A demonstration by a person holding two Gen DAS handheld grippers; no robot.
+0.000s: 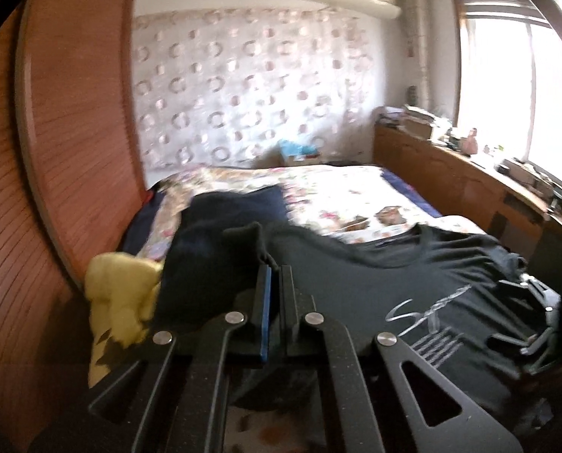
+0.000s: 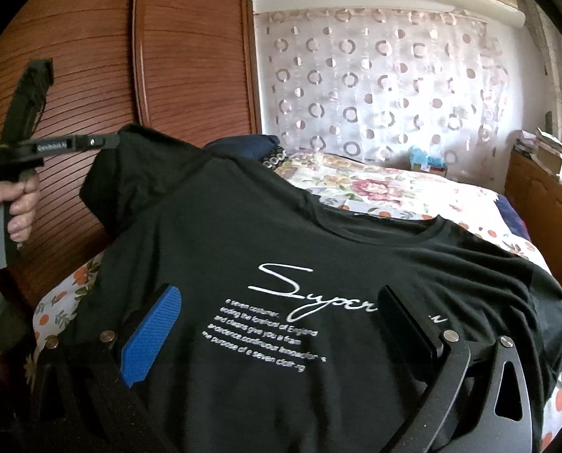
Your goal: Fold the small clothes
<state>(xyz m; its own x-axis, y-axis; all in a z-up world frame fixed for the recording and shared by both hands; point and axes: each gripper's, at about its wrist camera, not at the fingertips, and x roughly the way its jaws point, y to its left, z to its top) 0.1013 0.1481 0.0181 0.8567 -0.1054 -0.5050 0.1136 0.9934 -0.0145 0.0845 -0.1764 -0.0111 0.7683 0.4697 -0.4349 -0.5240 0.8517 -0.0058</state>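
- Left wrist view: left gripper (image 1: pixel 274 270) pinches the black T-shirt (image 2: pixel 281 234) sleeve; carry it across toward the chest print, keeping the fold straight
- Right gripper (image 2: pixel 281 324) jaws spread, hovering over the print near the bed (image 2: pixel 394 192) edge; press the shirt flat

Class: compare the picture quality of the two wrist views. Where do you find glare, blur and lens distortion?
Left wrist view: the window is blown out white, and the black T-shirt and bedspread are motion-smeared. Right wrist view: sharper, the shirt's print is partly readable, though the wardrobe bows from fisheye distortion.
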